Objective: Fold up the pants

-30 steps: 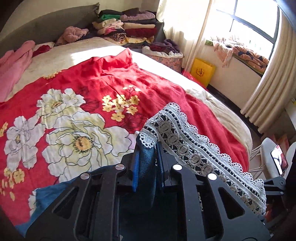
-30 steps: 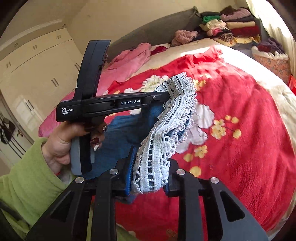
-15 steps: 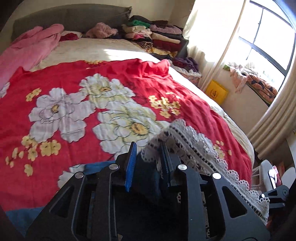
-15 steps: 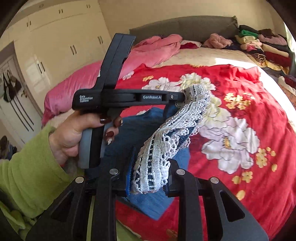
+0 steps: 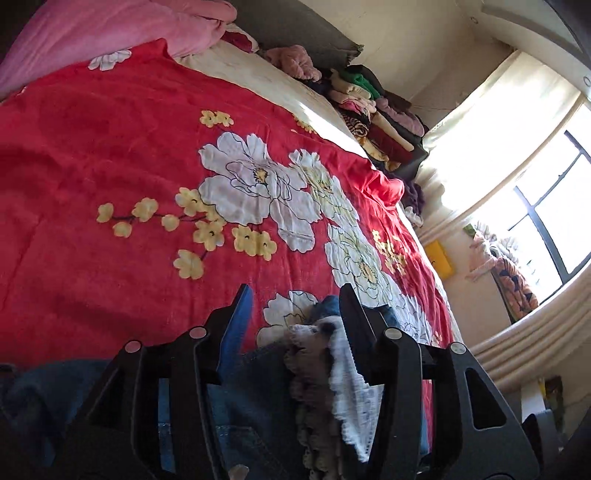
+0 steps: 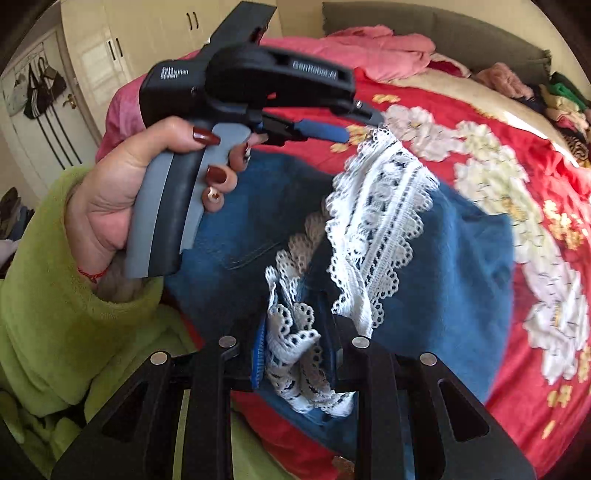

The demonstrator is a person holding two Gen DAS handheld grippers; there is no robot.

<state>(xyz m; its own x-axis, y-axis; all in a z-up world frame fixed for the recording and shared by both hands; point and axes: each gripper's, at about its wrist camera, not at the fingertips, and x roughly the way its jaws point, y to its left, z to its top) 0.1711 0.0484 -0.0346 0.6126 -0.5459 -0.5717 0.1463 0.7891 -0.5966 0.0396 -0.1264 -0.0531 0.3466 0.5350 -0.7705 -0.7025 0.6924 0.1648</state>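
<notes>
Blue denim pants point(image 6: 443, 277) with a white lace hem point(image 6: 384, 206) lie partly spread on the red floral bedspread point(image 6: 517, 155). My right gripper point(image 6: 297, 325) is shut on a bunch of the lace hem, low over the denim. A hand point(image 6: 122, 192) in a green sleeve holds my left gripper point(image 6: 365, 127) at the upper left, its tips at the hem's far corner. In the left wrist view my left gripper point(image 5: 295, 295) has its jaws opening. The lace hem point(image 5: 332, 369) and denim point(image 5: 258, 398) rest loosely between them, against the right finger point(image 5: 351, 314).
A pink quilt point(image 5: 110, 33) lies at the bed's head. Folded clothes point(image 5: 373, 110) are stacked at the far corner by a grey headboard point(image 5: 295, 26). A window with curtains point(image 5: 517, 184) and a yellow bag point(image 5: 439, 254) are to the right. White wardrobe doors point(image 6: 110, 48) stand behind the hand.
Left jaws went from shut on the hem to wide apart. Both grippers swung across the bed and rolled. The pants came down from hanging onto the bedspread.
</notes>
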